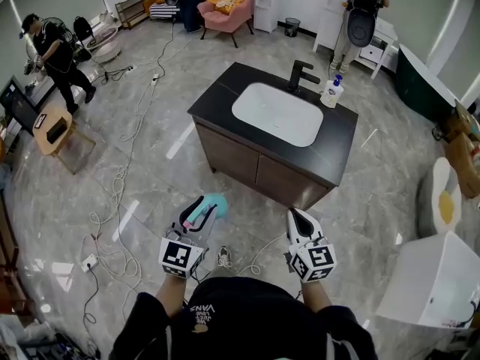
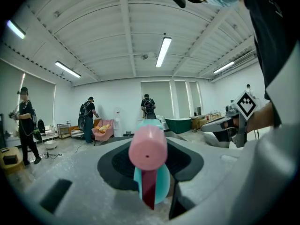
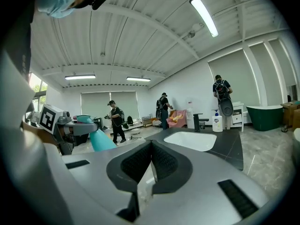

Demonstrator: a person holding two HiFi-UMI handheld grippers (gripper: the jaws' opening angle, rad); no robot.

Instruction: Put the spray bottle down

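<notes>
left gripper [image 1: 199, 216]: jaws clamped on the spray bottle [image 1: 213, 204], teal body, pink head. in the left gripper view the pink head points at the camera and the teal body sits between the pads. bottle is held in the air above the grey floor [image 1: 135, 163], in front of the bench [image 1: 225, 88] and well apart from it.
right gripper [image 1: 298, 217]: jaws together, nothing between them; held beside the left gripper, apart from it.
the dark bench top carries a white basin [image 1: 277, 114], a black tap [image 1: 300, 74] and a soap bottle [image 1: 332, 93] just right of the tap.
cables [image 1: 120, 193] lie on the floor to the left.
</notes>
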